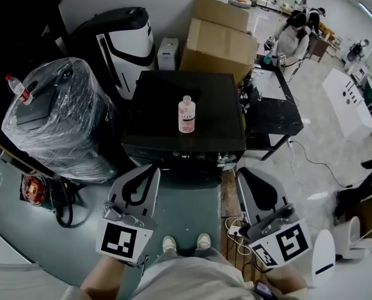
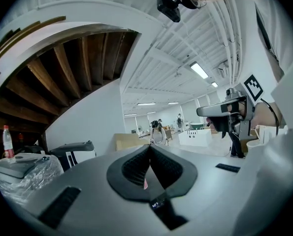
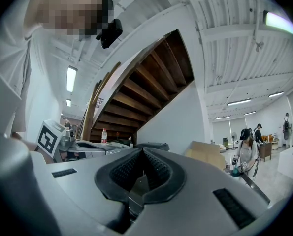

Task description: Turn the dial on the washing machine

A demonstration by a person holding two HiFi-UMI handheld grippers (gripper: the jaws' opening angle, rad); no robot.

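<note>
Washing machine (image 1: pixel 173 92): a black, box-shaped unit with a flat, faintly glossy top. Its front edge faces the person. The dial cannot be made out in any view.

Left edge: a rounded appliance wrapped in crinkled clear plastic (image 1: pixel 54 120) stands just beside it, with a red-capped bottle (image 1: pixel 15 86) on top. Rear edge: brown cardboard boxes (image 1: pixel 218 39) and a white-and-black moulded unit (image 1: pixel 120 45) stand close behind. Right edge: a black desk (image 1: pixel 273 114) sits just beside it. A strip of grey-green floor (image 1: pixel 189 205) runs from the front edge to the person's shoes (image 1: pixel 186 242). Loose white cables (image 1: pixel 236 230) lie at the strip's right side.

On the machine's top, about midway between the side edges, an upright pink bottle with a white cap (image 1: pixel 186 115) stands.

Left gripper (image 1: pixel 154 168): grey moulded plastic body with black ribbed pads. Its jaws are clenched together with nothing gripped. It is held low, short of the machine's front-left corner and apart from it. In the left gripper view the pads (image 2: pixel 136 167) meet at the tips.

Right gripper (image 1: pixel 240 170): same build. Its jaws are clenched and empty. It sits short of the front-right corner, not touching the machine.
</note>
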